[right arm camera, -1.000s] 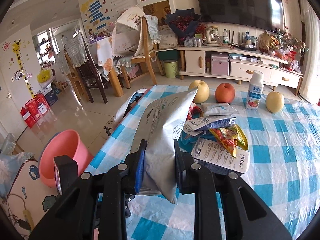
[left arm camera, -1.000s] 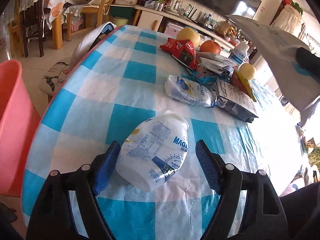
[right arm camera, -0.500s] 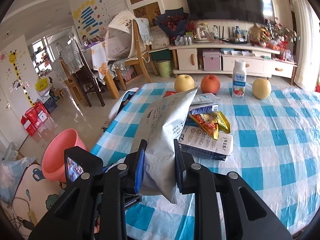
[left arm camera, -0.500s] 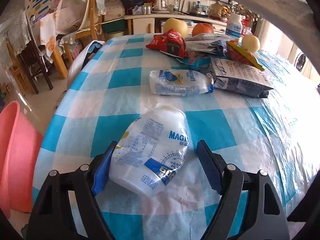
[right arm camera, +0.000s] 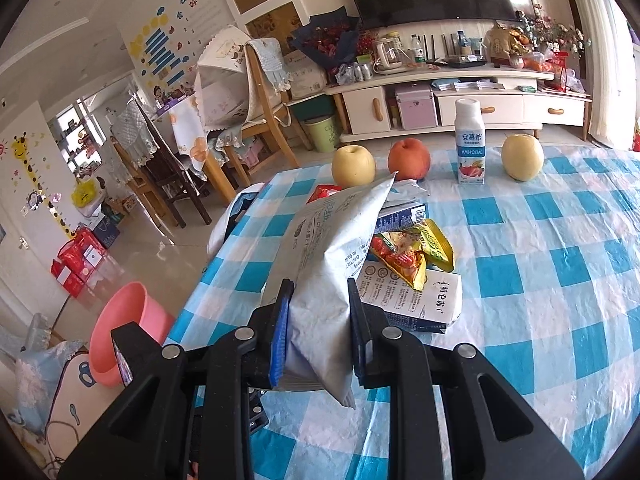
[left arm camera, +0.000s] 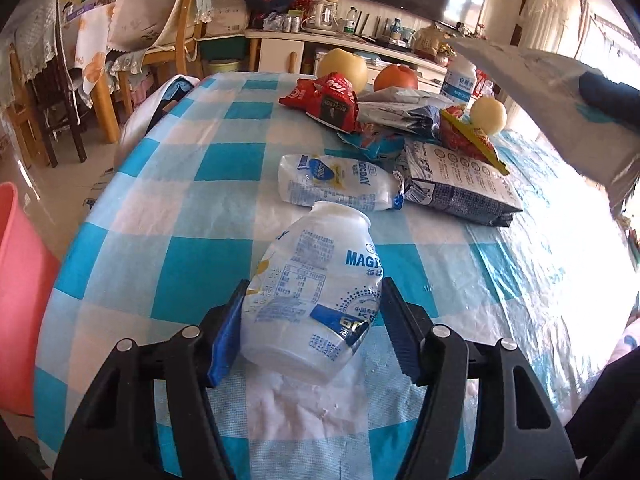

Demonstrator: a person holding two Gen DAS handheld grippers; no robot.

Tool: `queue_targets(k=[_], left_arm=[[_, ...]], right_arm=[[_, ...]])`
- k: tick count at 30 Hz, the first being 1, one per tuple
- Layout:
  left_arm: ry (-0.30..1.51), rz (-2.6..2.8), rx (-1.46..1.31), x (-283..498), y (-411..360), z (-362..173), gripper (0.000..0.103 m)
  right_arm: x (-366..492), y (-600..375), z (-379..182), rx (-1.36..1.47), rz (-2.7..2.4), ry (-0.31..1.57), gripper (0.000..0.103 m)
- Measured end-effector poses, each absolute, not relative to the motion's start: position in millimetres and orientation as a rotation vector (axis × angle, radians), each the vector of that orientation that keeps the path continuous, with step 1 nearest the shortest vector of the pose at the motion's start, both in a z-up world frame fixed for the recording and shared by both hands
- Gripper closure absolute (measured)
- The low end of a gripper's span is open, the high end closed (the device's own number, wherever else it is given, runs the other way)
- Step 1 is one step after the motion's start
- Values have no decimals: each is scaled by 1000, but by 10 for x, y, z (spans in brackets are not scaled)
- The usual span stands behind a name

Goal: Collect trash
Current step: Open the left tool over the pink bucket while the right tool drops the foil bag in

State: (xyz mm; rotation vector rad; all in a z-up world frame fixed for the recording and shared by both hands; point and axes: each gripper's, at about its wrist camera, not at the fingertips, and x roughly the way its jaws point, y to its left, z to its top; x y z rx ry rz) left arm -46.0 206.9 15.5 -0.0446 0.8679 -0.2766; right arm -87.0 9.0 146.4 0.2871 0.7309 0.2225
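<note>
Our left hand-held gripper point(left arm camera: 312, 320) has just been closing on the crushed bottle point(left arm camera: 312, 300) lying on the table point(left arm camera: 200, 248); both pads now touch its sides. Beyond it lie a pouch point(left arm camera: 336, 184) and wrappers point(left arm camera: 456, 184). Our right hand-held gripper point(right arm camera: 318, 320) stays clenched on the silver bag point(right arm camera: 332, 268), held above the table's edge, left of the carton point(right arm camera: 412, 296).

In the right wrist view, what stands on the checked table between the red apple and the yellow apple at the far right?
A white yogurt drink bottle stands upright between the red apple and the yellow apple, apart from both; the right wrist view shows it.
</note>
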Motion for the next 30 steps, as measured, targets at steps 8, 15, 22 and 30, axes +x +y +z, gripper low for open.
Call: queue_targets(k=[8, 15, 22, 30], left_arm=[[665, -154, -271, -614, 2662, 561, 38], [416, 264, -487, -956, 3541, 784, 38], [420, 588, -670, -1058, 4179, 607, 38], [478, 657, -643, -960, 4333, 562, 33]], right_arm=[[-779, 635, 1526, 199, 332, 724, 76], [-591, 1652, 1675, 118, 541, 702, 76], [-322, 2821, 1701, -34, 703, 704, 76], [-197, 3653, 1432, -203, 816, 784, 77]])
